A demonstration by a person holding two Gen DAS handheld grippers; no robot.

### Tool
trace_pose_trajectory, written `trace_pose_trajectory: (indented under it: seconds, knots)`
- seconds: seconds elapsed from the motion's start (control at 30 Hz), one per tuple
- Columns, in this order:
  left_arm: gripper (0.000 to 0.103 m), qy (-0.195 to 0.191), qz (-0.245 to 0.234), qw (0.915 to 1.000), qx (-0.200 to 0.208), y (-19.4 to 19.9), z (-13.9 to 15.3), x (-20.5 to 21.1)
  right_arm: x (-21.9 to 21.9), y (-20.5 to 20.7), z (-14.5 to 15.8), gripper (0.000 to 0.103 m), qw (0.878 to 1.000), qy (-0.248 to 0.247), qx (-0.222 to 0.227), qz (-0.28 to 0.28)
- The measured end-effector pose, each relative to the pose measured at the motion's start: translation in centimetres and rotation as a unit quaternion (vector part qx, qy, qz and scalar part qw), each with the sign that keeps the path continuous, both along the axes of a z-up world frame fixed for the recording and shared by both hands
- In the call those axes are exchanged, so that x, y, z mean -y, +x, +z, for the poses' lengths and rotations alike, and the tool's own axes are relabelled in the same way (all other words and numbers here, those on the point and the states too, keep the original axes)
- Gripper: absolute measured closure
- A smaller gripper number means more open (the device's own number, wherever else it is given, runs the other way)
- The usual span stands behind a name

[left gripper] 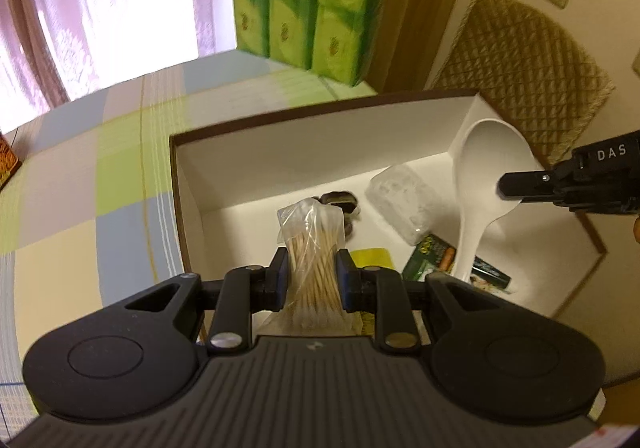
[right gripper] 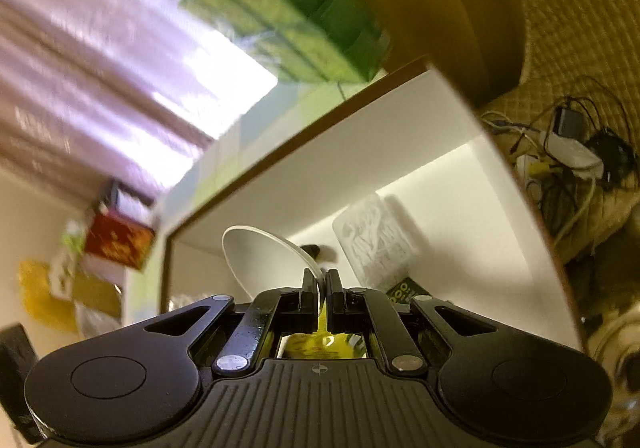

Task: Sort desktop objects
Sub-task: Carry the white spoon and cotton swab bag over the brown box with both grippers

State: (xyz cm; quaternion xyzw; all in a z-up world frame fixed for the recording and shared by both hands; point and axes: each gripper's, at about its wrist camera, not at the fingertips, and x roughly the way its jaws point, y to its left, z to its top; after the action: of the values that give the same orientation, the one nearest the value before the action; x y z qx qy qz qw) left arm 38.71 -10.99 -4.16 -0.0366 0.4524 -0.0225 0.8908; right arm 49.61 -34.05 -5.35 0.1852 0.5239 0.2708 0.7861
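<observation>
— Left tongs [left gripper: 312, 272]? 
— Clamped on a clear plastic bag of wooden cotton swabs [left gripper: 311, 244], above the white open box [left gripper: 320, 136].
— Right tongs [right gripper: 320, 288]?
— Pinched shut on a white plastic spoon [right gripper: 264, 260], over the box's right edge.

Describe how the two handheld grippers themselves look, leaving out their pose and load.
Both are matte black plastic. The left gripper has blue pads, silver pivot pins, a ribbed body and two rounded lobes with circular insets. The right gripper has the same build, and white "DAS" lettering on its side.
</observation>
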Motion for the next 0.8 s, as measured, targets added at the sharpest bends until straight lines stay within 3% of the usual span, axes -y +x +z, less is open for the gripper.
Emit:
trace_pose_trajectory:
  seconds: [0.3,0.63,0.67,0.73,0.77,0.8]
  knots:
    - [0.083,0.022,0.015,0.9993,-0.028,1.7,-2.4,0.7,-3.5,1.8,-3.8,0.102,0.995,-0.078,-0.01,0.064]
    - [0.083,0.042,0.02,0.9975,-0.052,3.3,-4.1,1.0,-5.9,2.4,-4.5,0.101,0.989,-0.105,0.016,0.104]
    - [0.083,0.045,0.02,0.9973,-0.054,3.4,-4.3,1.0,-6.0,2.3,-4.4,0.096,0.989,-0.102,0.023,0.109]
    - [0.083,0.048,0.02,0.997,-0.058,3.6,-4.6,1.0,-5.9,2.3,-4.2,0.066,0.989,-0.1,0.03,0.109]
    - [0.083,0.048,0.02,0.9968,-0.06,3.7,-4.7,0.9,-5.8,2.2,-4.0,0.04,0.989,-0.096,0.036,0.106]
    - [0.083,0.049,0.02,0.9967,-0.062,3.8,-4.9,0.9,-5.6,2.1,-3.8,0.036,0.989,-0.093,0.047,0.104]
